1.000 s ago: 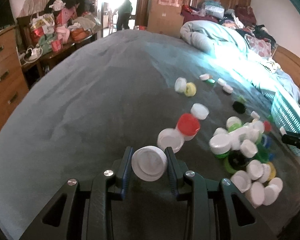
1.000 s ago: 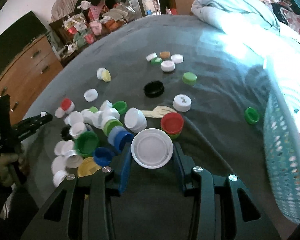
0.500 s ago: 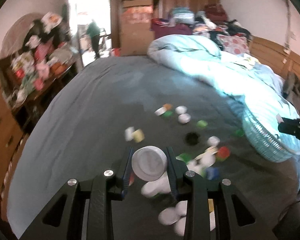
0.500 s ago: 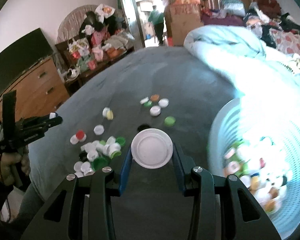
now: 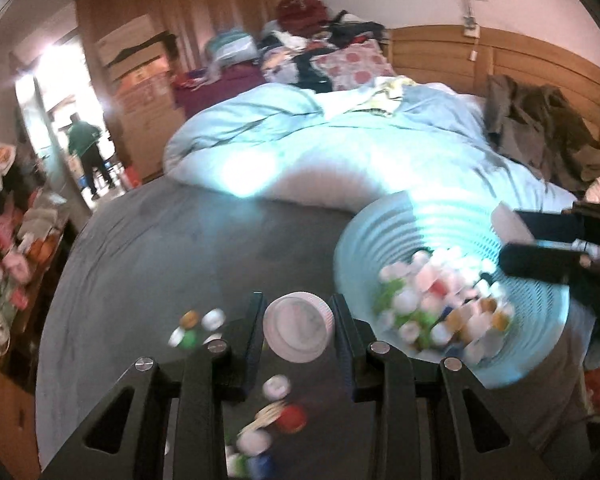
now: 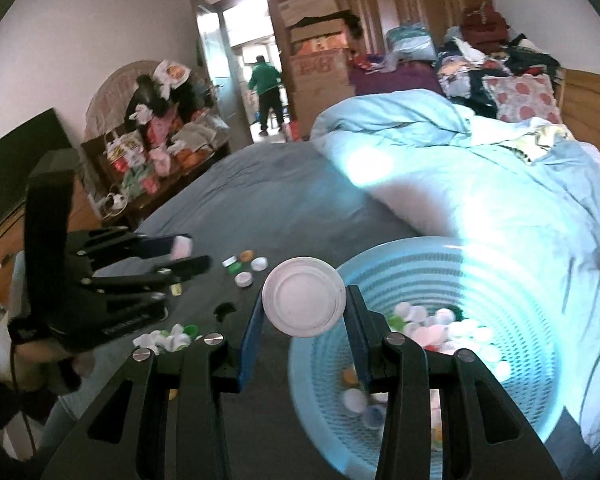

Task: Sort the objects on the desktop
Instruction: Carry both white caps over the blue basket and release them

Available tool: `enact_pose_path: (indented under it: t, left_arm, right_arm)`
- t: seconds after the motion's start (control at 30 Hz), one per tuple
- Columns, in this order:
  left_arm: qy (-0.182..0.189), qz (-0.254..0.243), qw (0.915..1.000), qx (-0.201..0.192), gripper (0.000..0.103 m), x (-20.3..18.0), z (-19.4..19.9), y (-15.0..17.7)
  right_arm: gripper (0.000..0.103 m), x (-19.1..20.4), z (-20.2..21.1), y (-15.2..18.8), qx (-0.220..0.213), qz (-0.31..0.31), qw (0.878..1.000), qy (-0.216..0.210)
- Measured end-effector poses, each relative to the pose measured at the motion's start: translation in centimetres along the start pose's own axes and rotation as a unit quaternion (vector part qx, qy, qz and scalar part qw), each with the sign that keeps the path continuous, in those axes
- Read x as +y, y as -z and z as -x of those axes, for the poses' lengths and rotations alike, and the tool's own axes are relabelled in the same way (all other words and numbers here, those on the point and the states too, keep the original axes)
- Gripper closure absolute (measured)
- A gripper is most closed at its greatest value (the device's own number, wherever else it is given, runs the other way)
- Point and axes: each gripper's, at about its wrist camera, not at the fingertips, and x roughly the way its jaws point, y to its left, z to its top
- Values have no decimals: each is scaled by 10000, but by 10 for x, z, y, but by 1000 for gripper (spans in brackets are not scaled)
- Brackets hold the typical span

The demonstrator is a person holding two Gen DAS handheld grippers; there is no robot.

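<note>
White ribbed cap clamped in left hand-held gripper, right hand-held gripper pinching white lid

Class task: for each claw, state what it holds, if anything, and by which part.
Left claw: a white ribbed cap, pinched across its rim. Right claw: a white lid, pinched at opposite edges.

No lettering can be read here. The red print on the cardboard box by the doorway is too blurred to make out, and the pale marking along the black gripper body is too small to tell.
</note>
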Motion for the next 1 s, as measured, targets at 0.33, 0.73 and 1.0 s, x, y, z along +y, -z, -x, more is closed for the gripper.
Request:
enact_pose_path:
  t: [0.33,0.73,1.0]
  left_arm:
    - [198,-421,9987,191,69,-65,-30,-44]
    - [191,-597,9974,367,69,-85,-44,-50]
    - [207,-626,9971,376,69,-89,-46,-52]
  right_arm:
    - [68,-46,16,-5,-42,-255,9995,196]
    - [68,-68,24,1,-48,-442,9987,242]
    - [68,-74,26,4,-26,-511,9984,259]
